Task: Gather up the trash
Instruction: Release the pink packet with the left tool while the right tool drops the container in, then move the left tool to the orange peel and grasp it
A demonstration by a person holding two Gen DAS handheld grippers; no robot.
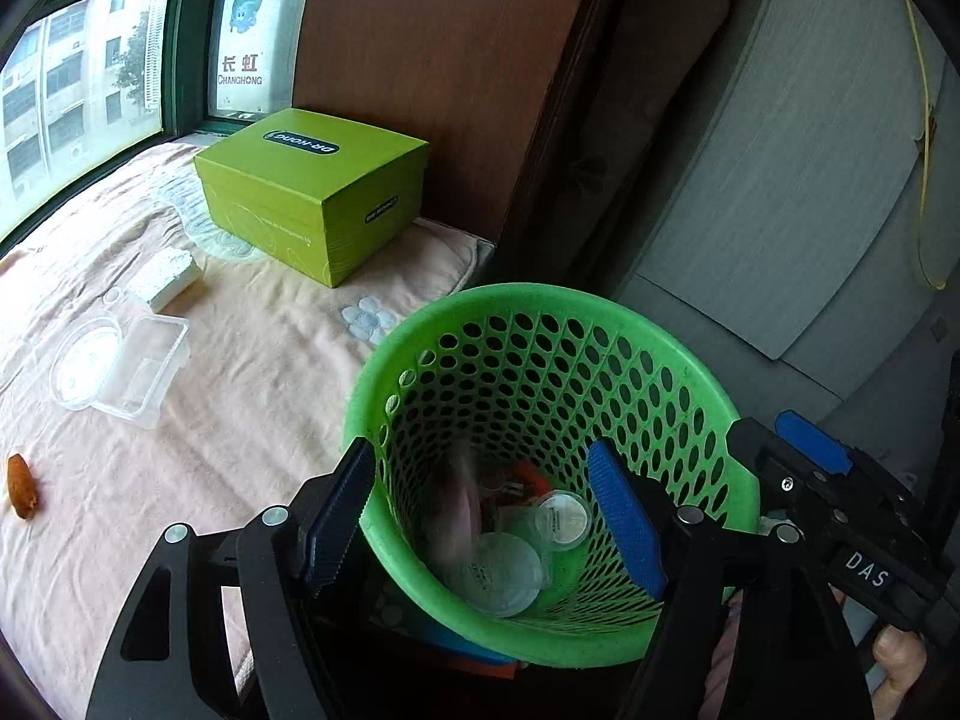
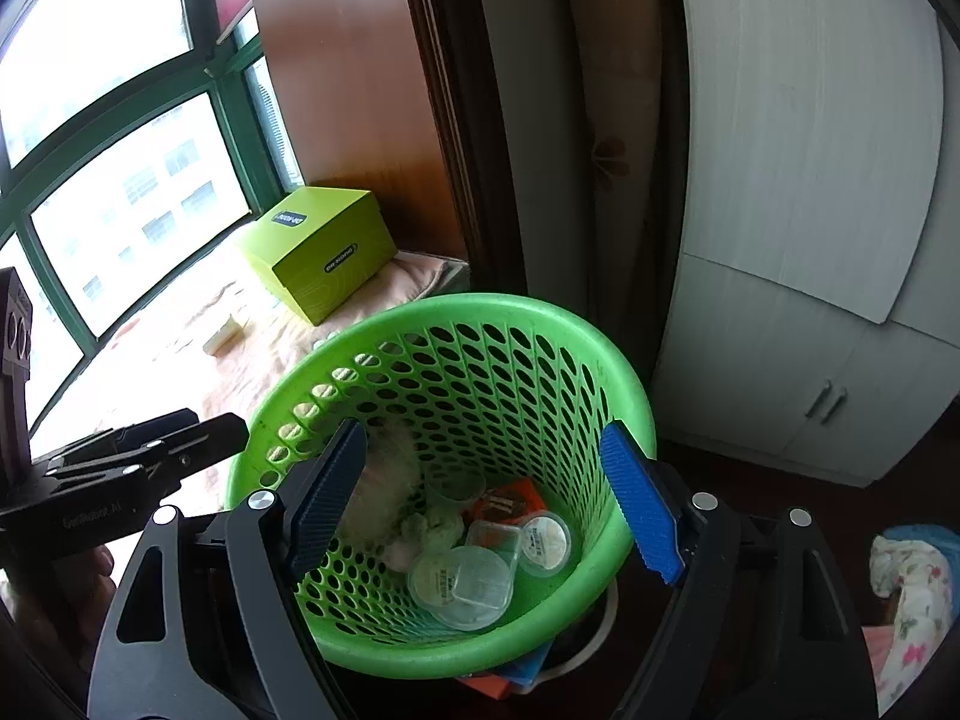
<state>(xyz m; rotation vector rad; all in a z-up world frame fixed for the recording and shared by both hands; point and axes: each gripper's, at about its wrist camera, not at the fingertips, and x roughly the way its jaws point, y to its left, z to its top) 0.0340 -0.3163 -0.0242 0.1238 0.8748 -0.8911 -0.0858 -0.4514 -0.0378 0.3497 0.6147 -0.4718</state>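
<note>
Pink bedding [image 1: 252, 396] covers a wide sill under a green-framed window [image 1: 84, 78], wooden panel behind. Green perforated basket [image 1: 540, 324] stands just off the bedding's edge, below both grippers. Inside it: clear round lids [image 2: 462, 585], a small round tub [image 2: 543, 543], an orange wrapper [image 2: 510, 501], crumpled tissue [image 2: 435, 528], and a pale blurred piece [image 1: 459, 498] near the left wall. Left gripper [image 1: 480, 516] hangs over the basket mouth, jaws spread wide, pads gripping nothing. Right gripper [image 2: 483, 501] likewise over the basket, jaws wide apart and empty. On the bedding: clear plastic containers [image 1: 120, 366], a white foam block [image 1: 171, 273], a small orange-brown scrap [image 1: 21, 486], a lime-green box [image 1: 312, 192]. White cupboard [image 2: 810, 240] at right.
</note>
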